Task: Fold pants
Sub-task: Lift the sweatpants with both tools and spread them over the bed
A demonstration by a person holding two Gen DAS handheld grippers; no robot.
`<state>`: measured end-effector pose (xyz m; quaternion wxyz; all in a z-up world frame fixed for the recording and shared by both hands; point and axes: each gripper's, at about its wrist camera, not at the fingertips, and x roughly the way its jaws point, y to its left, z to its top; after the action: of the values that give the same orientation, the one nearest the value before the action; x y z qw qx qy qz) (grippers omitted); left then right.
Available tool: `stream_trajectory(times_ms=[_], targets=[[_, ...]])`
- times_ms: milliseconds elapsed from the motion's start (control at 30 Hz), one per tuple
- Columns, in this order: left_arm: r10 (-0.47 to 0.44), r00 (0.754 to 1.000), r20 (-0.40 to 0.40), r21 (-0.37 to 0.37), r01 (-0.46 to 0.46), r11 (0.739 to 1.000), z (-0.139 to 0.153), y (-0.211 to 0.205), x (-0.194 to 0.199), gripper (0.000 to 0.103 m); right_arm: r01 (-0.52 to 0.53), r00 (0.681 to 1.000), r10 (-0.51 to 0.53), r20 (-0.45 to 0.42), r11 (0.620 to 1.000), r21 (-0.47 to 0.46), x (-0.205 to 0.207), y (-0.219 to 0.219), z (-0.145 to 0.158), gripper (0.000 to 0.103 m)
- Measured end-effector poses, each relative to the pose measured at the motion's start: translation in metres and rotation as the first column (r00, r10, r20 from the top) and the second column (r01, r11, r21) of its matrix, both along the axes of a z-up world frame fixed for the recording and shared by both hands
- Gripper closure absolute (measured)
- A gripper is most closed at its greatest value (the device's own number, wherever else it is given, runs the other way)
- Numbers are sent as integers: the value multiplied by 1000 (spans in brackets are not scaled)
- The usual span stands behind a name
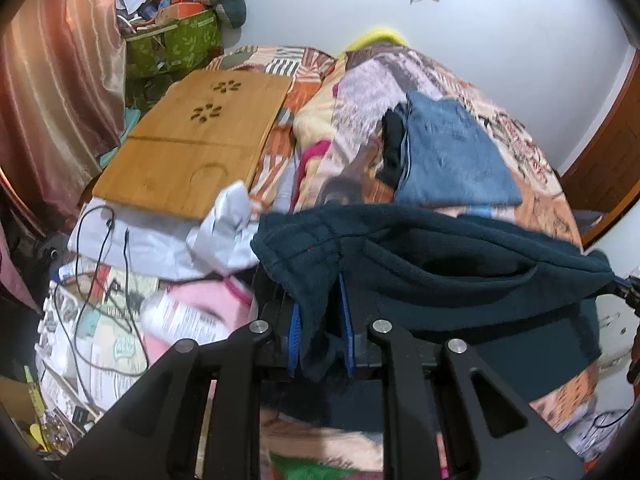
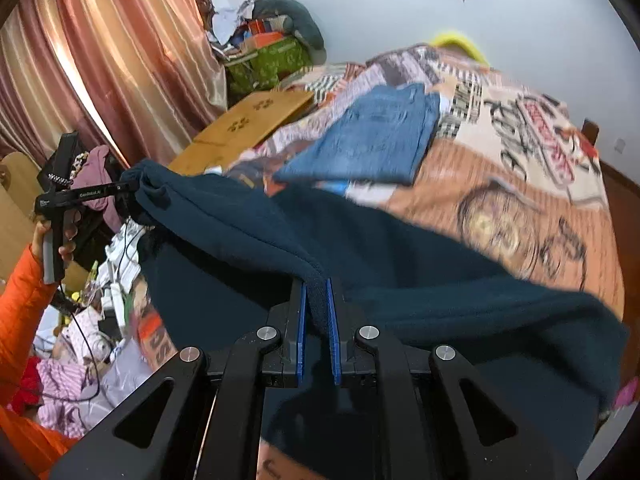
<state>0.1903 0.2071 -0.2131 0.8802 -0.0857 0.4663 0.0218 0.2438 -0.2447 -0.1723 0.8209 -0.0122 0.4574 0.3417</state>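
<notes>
Though blurred, pants (image 2: 400, 280) between both jaws (pinched)

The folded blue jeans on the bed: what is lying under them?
The blue jeans rest on the patterned blanket, with a black garment beside them. What lies directly beneath stays covered.

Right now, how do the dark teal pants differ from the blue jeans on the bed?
The dark teal pants hang stretched in the air, pinched by the left gripper and right gripper; the blue jeans lie untouched on the bedspread. The pants look fleecy and unfolded; the jeans are denim, already folded. Both are legwear.
</notes>
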Motion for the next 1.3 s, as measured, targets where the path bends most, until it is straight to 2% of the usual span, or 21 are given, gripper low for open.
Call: stream_trajectory(times_ms=[200, 300, 400, 500, 633, 700, 833, 967, 1167, 1300], targets=[[9, 999, -54, -2, -9, 1000, -35, -4, -33, 86, 17, 996, -17, -83, 1000, 3, -22, -2, -29, 94], [37, 995, -91, 65, -31, 997, -50, -7, -45, 86, 30, 994, -32, -102, 999, -14, -30, -2, -41, 94], [62, 991, -122, 61, -55, 997, -56, -5, -51, 86, 51, 990, -50, -130, 999, 2, -33, -5, -48, 92], [73, 993, -88, 69, -67, 995, -42, -6, -57, 86, 70, 990, -68, -127, 997, 11, -35, -8, -44, 90], [64, 998, 7, 95, -64, 993, 0, -22, -56, 86, 95, 989, -93, -114, 995, 16, -38, -16, -32, 77], [49, 998, 36, 89, -52, 995, 16, -30, -51, 86, 124, 989, -121, -84, 992, 25, -40, -25, -24, 70], [-7, 996, 85, 70, 1, 998, 44, -62, -32, 85, 222, 975, -222, -12, 974, 34, -39, -60, -6, 68], [-73, 992, 107, 55, 67, 996, 58, -107, -7, 76, 334, 942, -335, 22, 941, 55, -33, -113, 7, 64], [-177, 980, 86, 42, 174, 984, 54, -185, 50, 69, 516, 855, -517, 53, 856, 28, -16, -199, 10, 63], [-231, 971, 55, 36, 230, 973, 39, -231, 85, 64, 617, 787, -616, 45, 787, -8, 4, -254, -3, 63]])
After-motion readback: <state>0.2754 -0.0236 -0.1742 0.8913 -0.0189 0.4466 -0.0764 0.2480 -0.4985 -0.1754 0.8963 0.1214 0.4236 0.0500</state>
